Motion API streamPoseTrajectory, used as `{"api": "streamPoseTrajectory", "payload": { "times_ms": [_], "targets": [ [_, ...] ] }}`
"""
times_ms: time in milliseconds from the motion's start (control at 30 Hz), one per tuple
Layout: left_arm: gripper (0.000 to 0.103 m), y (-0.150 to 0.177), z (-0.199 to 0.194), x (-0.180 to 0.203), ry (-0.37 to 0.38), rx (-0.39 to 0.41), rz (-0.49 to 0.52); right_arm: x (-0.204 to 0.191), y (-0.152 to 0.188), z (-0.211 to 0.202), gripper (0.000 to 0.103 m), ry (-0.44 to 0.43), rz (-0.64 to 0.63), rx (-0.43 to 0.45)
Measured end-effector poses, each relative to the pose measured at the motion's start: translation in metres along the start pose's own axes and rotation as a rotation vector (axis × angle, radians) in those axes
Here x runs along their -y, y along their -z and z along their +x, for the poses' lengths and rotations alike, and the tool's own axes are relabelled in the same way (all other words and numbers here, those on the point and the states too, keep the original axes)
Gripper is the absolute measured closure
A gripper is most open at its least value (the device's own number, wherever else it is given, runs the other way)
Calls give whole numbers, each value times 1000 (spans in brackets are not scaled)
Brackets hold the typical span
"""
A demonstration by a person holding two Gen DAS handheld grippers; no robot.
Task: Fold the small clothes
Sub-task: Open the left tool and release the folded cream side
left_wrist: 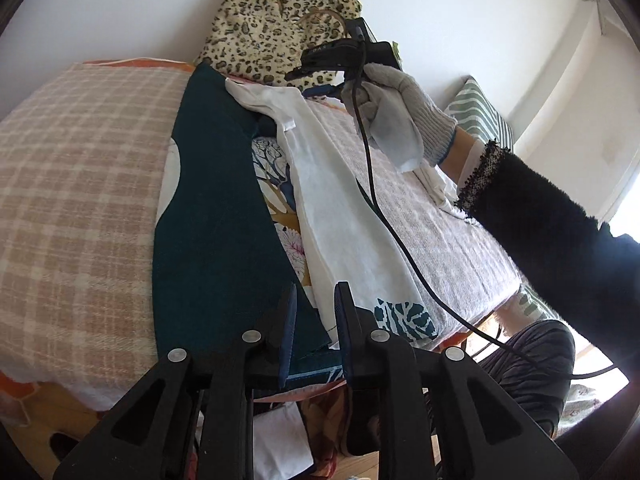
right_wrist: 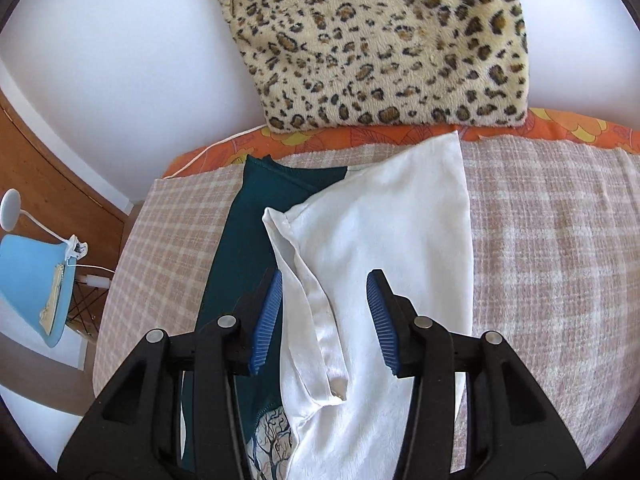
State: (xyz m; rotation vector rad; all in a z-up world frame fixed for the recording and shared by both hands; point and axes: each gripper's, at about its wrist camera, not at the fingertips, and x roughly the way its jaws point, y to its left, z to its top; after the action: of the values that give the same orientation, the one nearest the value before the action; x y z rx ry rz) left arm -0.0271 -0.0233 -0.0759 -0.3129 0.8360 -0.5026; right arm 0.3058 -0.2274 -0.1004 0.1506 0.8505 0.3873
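A white garment (left_wrist: 340, 216) lies lengthwise on the bed over a dark teal printed cloth (left_wrist: 212, 208). In the right wrist view the white garment (right_wrist: 384, 224) has a folded-over strip near its left edge, with the teal cloth (right_wrist: 244, 232) beside it. My left gripper (left_wrist: 316, 300) is open, just above the near end of the teal cloth, holding nothing. My right gripper (right_wrist: 324, 280) is open, hovering over the white garment's far end; in the left wrist view it (left_wrist: 320, 68) shows held in a gloved hand (left_wrist: 404, 104).
A pink checked blanket (left_wrist: 76, 184) covers the bed. A leopard-print cushion (right_wrist: 384, 40) leans on the wall at the bed's far end. A black cable (left_wrist: 400, 240) trails across the bed. A blue table with a white lamp (right_wrist: 32, 256) stands left of the bed.
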Motion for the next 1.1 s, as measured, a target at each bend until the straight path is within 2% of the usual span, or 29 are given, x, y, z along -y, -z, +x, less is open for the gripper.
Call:
{"api": "streamPoseTrajectory", "payload": {
  "times_ms": [133,233,333,433,500,567,667,733,967,1067,1100],
  "targets": [
    [84,-18,-31,-19,-89,16,54,14,35,12,57,-34,45,-64],
    [84,-35,-49,-37,-159,50,58,15,48,25,56,-41,71,-94],
    [84,-51,-58,-53,-212,94,51,11,54,30,57,-98,102,-94],
    [84,-65,-57,-67,-243,119,34,-4,53,27,56,-194,100,-85],
    [84,-73,-54,-73,-229,124,14,-21,53,22,56,-291,74,-94],
    [84,-79,-52,-77,-235,133,10,-38,52,10,57,-351,30,-90],
    [84,-82,-47,-78,-235,134,28,-56,55,-18,56,-332,-52,-57],
    [84,-79,-43,-79,-207,111,29,-54,59,-37,57,-299,-56,-44],
    [83,-60,-25,-85,-119,0,-31,-19,101,-108,56,-130,-60,8],
    [70,-50,-21,-82,-94,-38,-44,1,128,-132,56,-63,-42,7],
    [68,-47,-20,-81,-78,-51,-51,8,137,-139,56,-44,-35,6]
  ]
}}
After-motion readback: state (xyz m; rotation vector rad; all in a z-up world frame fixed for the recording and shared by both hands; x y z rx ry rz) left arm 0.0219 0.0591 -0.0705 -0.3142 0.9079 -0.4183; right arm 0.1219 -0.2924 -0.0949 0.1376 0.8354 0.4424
